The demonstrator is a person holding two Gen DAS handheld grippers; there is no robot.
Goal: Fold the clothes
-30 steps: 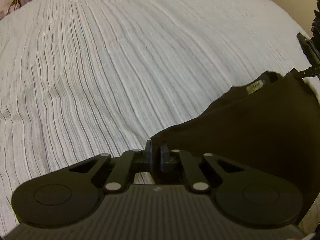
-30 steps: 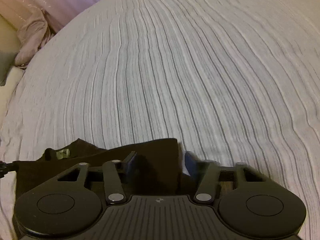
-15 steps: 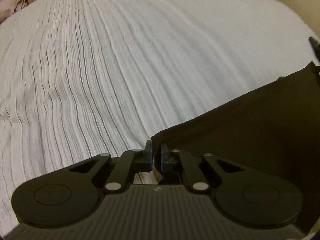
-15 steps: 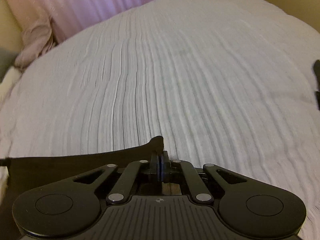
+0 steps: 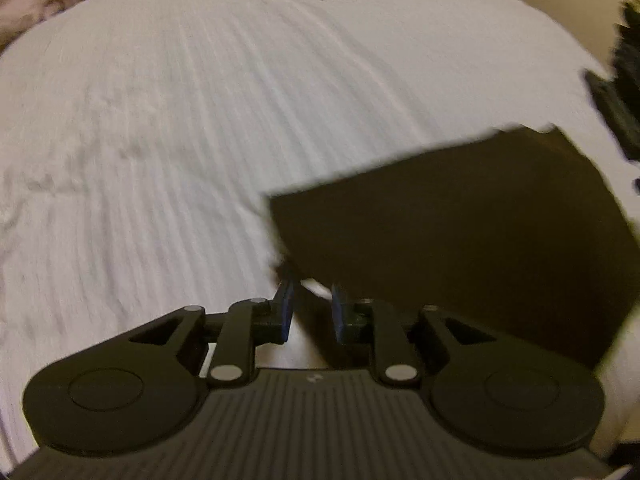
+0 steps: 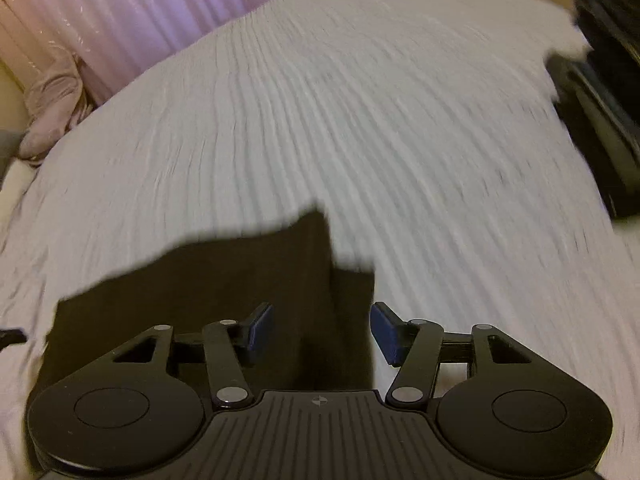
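A black garment [image 5: 460, 232] lies folded flat on the striped white bedspread [image 5: 200, 120]. In the left wrist view it lies ahead and to the right of my left gripper [image 5: 310, 304], which is open and empty at the garment's near left corner. In the right wrist view the garment [image 6: 224, 280] lies ahead and to the left, with a corner between the fingers of my right gripper [image 6: 322, 326], which is open wide and holds nothing. Both views are motion-blurred.
A pink pillow [image 6: 56, 116] and pink curtain [image 6: 140, 20] stand at the far left of the bed. Dark objects [image 6: 600, 120] sit at the bed's right edge. The bedspread [image 6: 360, 120] stretches beyond the garment.
Both grippers were shut on the garment's corners and carried its edge over. Now both have opened and let go, and the garment lies folded on the bed.
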